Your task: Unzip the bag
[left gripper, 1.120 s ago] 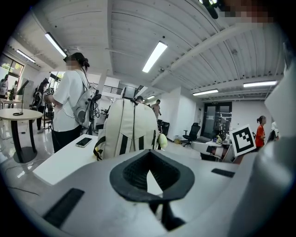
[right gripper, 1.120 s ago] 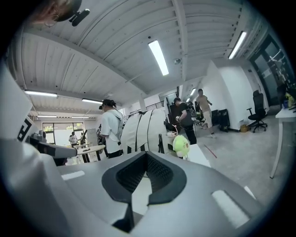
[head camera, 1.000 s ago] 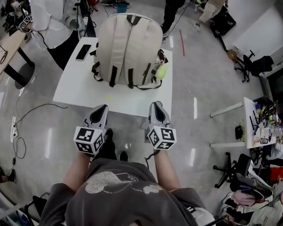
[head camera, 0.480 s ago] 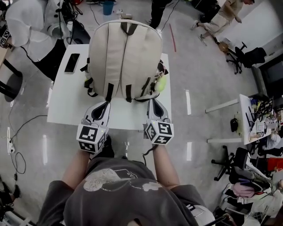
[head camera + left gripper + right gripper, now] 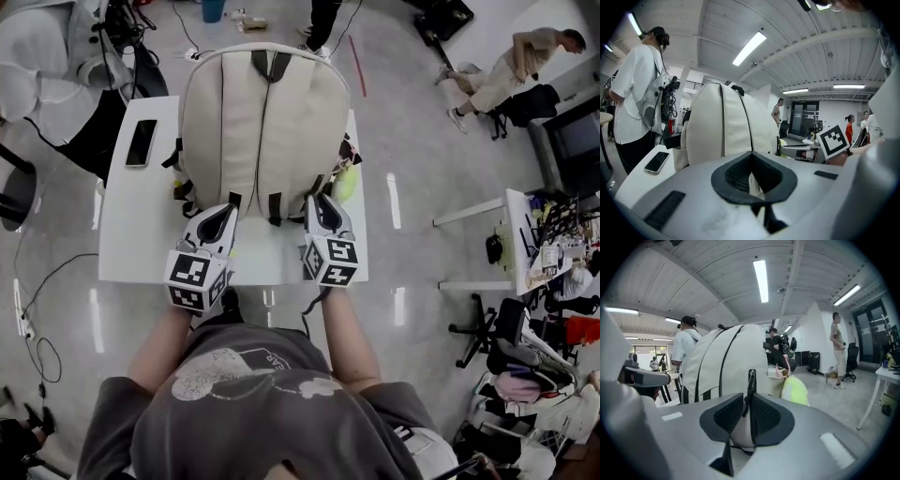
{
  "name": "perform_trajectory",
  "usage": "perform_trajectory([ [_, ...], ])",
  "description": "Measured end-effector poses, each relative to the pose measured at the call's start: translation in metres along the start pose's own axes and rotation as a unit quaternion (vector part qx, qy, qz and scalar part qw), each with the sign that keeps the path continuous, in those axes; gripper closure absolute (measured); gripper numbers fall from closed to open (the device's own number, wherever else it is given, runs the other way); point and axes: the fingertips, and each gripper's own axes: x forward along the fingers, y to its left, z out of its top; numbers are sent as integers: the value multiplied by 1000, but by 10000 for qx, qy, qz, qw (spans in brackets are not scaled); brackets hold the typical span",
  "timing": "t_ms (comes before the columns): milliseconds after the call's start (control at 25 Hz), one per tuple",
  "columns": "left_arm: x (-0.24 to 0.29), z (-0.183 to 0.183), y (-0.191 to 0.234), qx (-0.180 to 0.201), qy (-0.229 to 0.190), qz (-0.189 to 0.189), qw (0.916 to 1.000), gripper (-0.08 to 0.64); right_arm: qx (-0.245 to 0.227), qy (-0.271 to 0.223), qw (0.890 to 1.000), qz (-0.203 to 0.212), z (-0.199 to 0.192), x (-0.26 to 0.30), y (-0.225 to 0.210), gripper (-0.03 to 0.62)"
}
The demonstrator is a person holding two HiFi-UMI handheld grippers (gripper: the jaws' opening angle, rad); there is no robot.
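A cream backpack (image 5: 262, 122) with black straps lies on the white table (image 5: 131, 239), its strap side up and a central zip line running along it. My left gripper (image 5: 220, 217) sits at the bag's near left corner, its fingertips meeting with nothing between them; the bag (image 5: 726, 126) fills the view beyond my left gripper (image 5: 750, 157). At the bag's near right corner, the jaws of my right gripper (image 5: 319, 204) are opening. In the right gripper view, a thin black strap (image 5: 751, 378) stands in the gap of my right gripper (image 5: 749, 397).
A black phone (image 5: 141, 142) lies on the table's left part. A yellow-green charm (image 5: 344, 181) hangs at the bag's right side. A person in white (image 5: 37, 47) stands at the far left. Another person (image 5: 506, 70) and a cluttered desk (image 5: 534, 244) are to the right.
Both grippers have moved forward from the table's near edge up to the backpack's near end. The right jaws now show a gap.
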Motion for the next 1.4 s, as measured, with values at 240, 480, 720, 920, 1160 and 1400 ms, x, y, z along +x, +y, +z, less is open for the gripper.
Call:
perform_trajectory([
  [240,11,0,10,-19,61,-136,9999,554,-115,151,9997,-149,-7,15,-2,552],
  [480,16,-5,12,-60,117,-213,9997,555,-436,114,9986,-292,-10,8,-6,555],
  [720,21,-16,9,-127,238,-243,9993,554,-358,242,9986,-306,-27,8,-10,555],
  [920,23,-27,6,-128,338,-245,9990,555,-212,653,9973,-265,-58,11,-11,555],
  [1160,24,-45,7,-209,500,-170,9984,555,-143,1176,9926,-265,-93,15,-16,555],
  [1400,23,-62,-1,-212,680,-200,9973,554,-111,1903,9811,-341,-131,10,-18,555],
])
